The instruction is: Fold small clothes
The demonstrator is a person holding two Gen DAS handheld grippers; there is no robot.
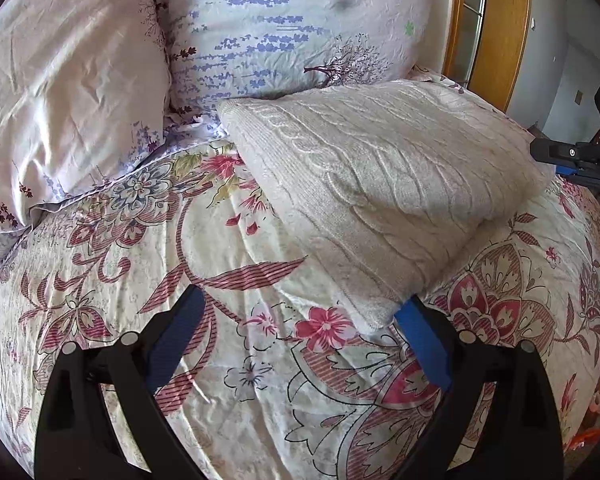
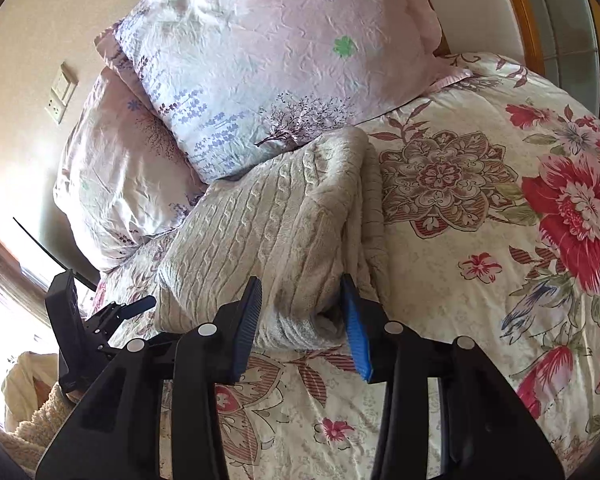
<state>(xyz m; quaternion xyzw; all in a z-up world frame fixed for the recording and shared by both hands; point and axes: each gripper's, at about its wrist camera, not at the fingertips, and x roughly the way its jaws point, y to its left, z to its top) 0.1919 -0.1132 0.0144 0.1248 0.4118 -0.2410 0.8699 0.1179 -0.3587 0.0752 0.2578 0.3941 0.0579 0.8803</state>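
- Two pillows line the bed's head edge.
- Left claw gapes wide, gripping nothing, its right finger just beside the sweater's near corner.
- Folded sweater lies on the quilt, against a pillow.
- Right claw stands half open, straddling the sweater's edge; open quilt to its right.

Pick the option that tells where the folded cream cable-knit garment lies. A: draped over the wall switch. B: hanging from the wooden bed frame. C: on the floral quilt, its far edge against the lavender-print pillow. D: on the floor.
C: the cable-knit garment rests folded on the floral quilt, its far edge up against the lavender-print pillow.
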